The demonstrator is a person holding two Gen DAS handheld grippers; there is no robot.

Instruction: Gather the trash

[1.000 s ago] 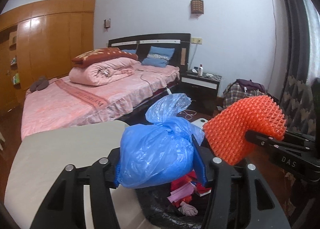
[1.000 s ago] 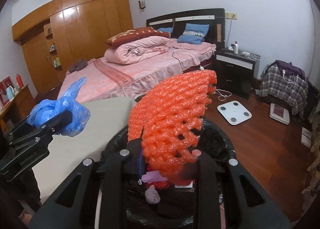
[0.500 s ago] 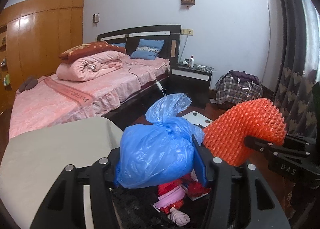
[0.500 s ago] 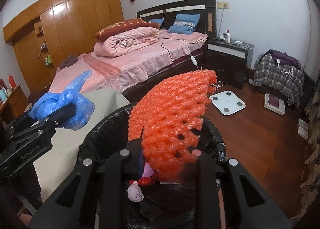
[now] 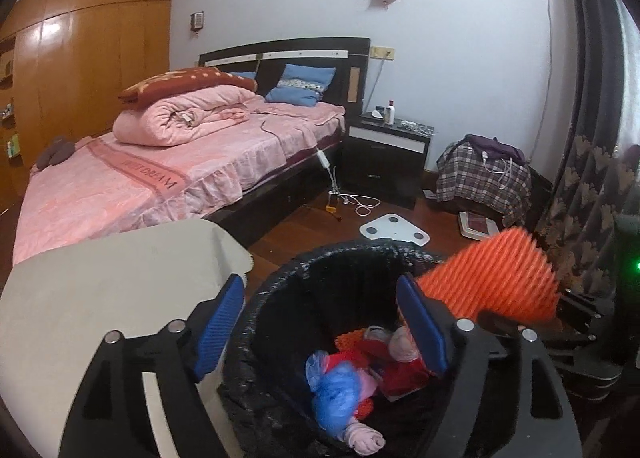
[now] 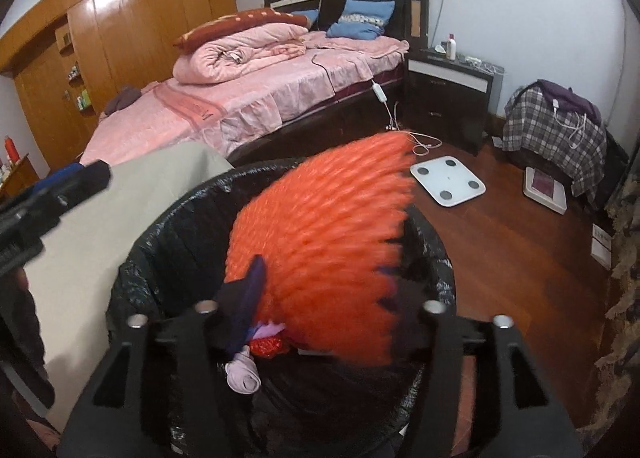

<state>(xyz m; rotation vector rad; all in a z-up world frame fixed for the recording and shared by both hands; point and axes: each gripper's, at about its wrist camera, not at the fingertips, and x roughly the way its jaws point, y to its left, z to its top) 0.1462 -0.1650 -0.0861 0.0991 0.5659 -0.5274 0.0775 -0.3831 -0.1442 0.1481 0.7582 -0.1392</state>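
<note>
- Left gripper (image 5: 320, 322), jaws spread wide and just opened further, nothing between the blue pads; poised over the mouth of a black-lined trash bin (image 5: 280, 282).
- Blue plastic bag (image 5: 334, 388), knotted, lying loose inside the bin at 6 o'clock of the left wrist view, on top of red and pink scraps and a rolled pale sock (image 5: 366, 436).
- Right gripper (image 6: 320, 310), jaws just widened too; orange foam netting (image 6: 320, 242) sitting between the fingers and blurred. Cannot tell whether the pads touch it at all.
- Same netting (image 5: 496, 278) seen in the left wrist view at 3 o'clock, hanging above the bin's right rim, just beside the left gripper's right pad.
- Grey-beige covered surface (image 5: 100, 298) touching the bin at 9 o'clock.
- Pink bed (image 5: 160, 178) at 10 o'clock, folded quilt and red and blue pillows on it.
- Dark nightstand (image 5: 386, 154) at 1 o'clock, a white bottle on top.
- White bathroom scale (image 5: 394, 230) on the wooden floor just beyond the bin, at 12 o'clock.
- Plaid cloth (image 5: 484, 178) draped over something low at 2 o'clock.
</note>
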